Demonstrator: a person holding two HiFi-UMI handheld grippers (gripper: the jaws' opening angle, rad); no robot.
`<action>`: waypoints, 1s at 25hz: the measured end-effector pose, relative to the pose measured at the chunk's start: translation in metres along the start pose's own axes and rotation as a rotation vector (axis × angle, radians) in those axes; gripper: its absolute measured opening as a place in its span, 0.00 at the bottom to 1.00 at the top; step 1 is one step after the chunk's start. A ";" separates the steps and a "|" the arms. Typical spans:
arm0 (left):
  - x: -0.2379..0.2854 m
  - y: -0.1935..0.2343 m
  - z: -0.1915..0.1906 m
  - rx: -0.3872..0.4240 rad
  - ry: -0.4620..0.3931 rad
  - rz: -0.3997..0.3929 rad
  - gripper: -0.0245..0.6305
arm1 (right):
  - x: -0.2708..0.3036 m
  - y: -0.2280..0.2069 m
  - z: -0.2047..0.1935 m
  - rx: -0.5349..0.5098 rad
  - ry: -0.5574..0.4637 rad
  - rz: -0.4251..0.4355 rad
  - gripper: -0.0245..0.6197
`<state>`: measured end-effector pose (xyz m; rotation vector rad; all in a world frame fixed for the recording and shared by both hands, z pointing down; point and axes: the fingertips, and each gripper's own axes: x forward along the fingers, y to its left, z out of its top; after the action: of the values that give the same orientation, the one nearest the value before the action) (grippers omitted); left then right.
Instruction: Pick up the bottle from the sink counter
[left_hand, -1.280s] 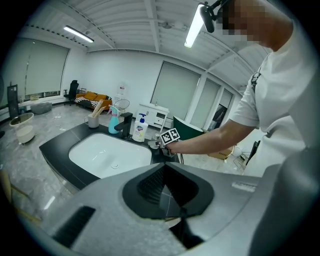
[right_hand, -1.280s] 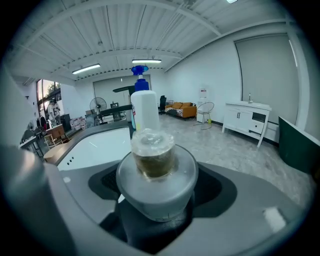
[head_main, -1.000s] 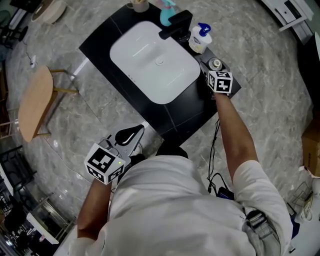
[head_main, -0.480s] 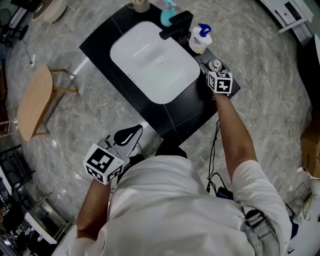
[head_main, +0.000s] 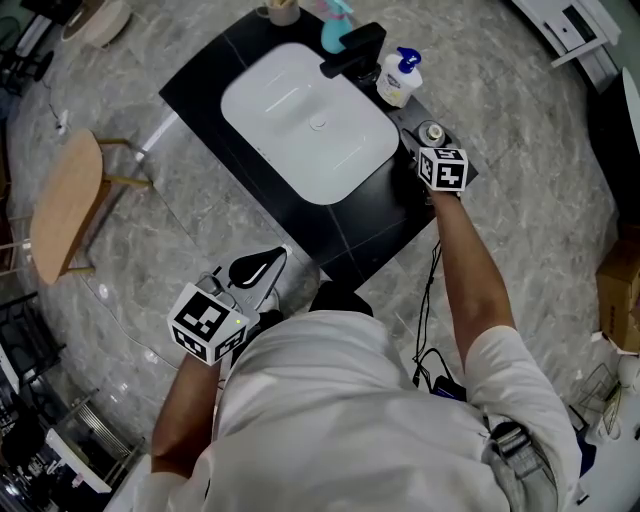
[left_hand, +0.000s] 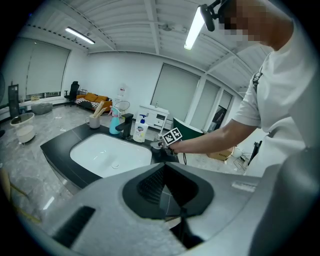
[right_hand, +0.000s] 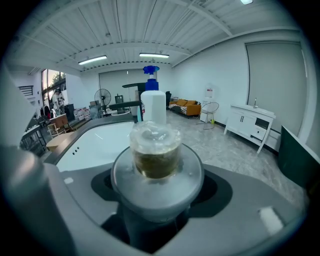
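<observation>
The bottle (head_main: 432, 131) is small and grey, with a clear cap over brownish contents. It stands at the right end of the black sink counter (head_main: 380, 225). My right gripper (head_main: 434, 145) reaches it from the near side, its marker cube just behind. In the right gripper view the bottle (right_hand: 156, 160) fills the gap of the right gripper (right_hand: 157, 205), with a jaw against each side. My left gripper (head_main: 262, 268) hangs low by the person's left hip, away from the counter. In its own view the left gripper (left_hand: 172, 200) has its jaws together with nothing held.
A white basin (head_main: 308, 120) fills the counter's middle. Behind it stand a black faucet (head_main: 352, 48), a white pump soap bottle (head_main: 400, 78), a teal spray bottle (head_main: 335, 25) and a cup (head_main: 280, 10). A wooden stool (head_main: 65, 205) stands left on the marble floor.
The right gripper's cube has crept slightly toward the counter's right edge, still at the bottle. The left gripper has barely moved.
</observation>
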<state>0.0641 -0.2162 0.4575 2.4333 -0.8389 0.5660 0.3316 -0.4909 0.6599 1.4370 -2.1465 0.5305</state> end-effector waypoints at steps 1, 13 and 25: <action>-0.001 0.000 0.000 0.003 -0.002 -0.004 0.05 | -0.003 0.001 0.001 -0.001 -0.001 0.000 0.59; -0.033 -0.007 -0.014 0.050 -0.016 -0.074 0.05 | -0.059 0.044 0.018 -0.004 -0.039 0.011 0.59; -0.094 -0.012 -0.044 0.087 -0.030 -0.139 0.05 | -0.136 0.139 0.030 -0.028 -0.064 0.057 0.59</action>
<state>-0.0058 -0.1405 0.4394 2.5615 -0.6632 0.5246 0.2405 -0.3573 0.5487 1.3988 -2.2426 0.4794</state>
